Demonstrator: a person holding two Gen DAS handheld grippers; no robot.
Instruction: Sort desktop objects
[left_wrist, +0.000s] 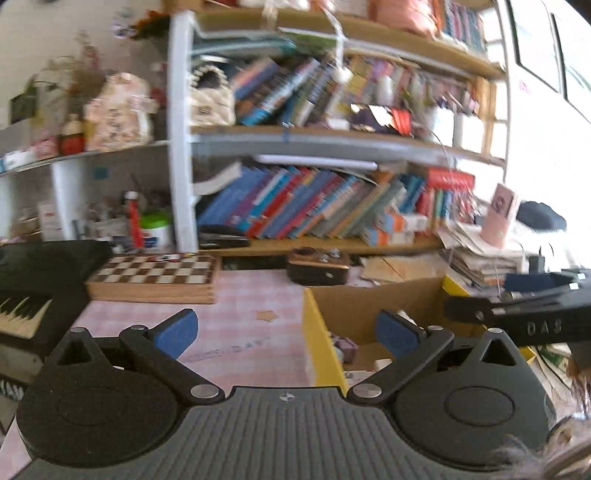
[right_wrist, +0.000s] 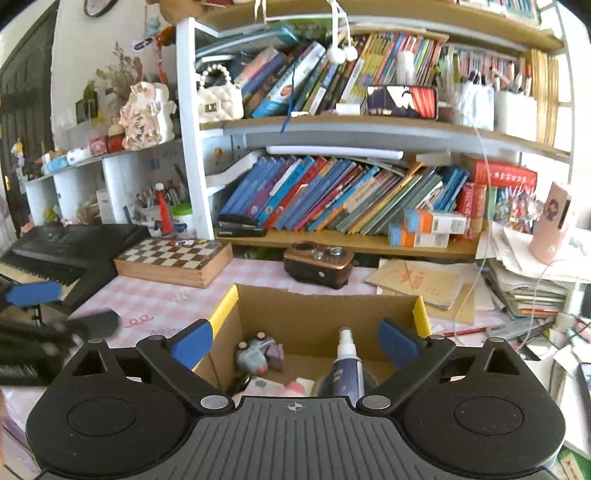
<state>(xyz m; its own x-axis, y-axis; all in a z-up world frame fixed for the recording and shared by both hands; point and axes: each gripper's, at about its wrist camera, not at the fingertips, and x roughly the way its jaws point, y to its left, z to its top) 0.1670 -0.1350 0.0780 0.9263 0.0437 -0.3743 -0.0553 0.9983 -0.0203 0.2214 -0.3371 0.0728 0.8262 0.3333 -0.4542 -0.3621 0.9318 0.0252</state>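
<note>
A cardboard box (right_wrist: 314, 306) with yellow flaps stands on the pink checked desk. Inside it are a white-capped spray bottle (right_wrist: 347, 363), a grey toy (right_wrist: 255, 356) and small pink items (right_wrist: 291, 386). My right gripper (right_wrist: 295, 343) is open and empty, held just above the box's near side. My left gripper (left_wrist: 286, 334) is open and empty, over the desk at the box's left wall (left_wrist: 319, 339). The right gripper's body (left_wrist: 517, 317) shows at the right of the left wrist view.
A chessboard box (right_wrist: 173, 260), a black keyboard (right_wrist: 66, 251), a brown wooden device (right_wrist: 317, 264), paper stacks (right_wrist: 517, 273), a pink cup (right_wrist: 550, 225) and a red pencil (right_wrist: 467, 331) lie around. Bookshelves (right_wrist: 332, 199) stand behind.
</note>
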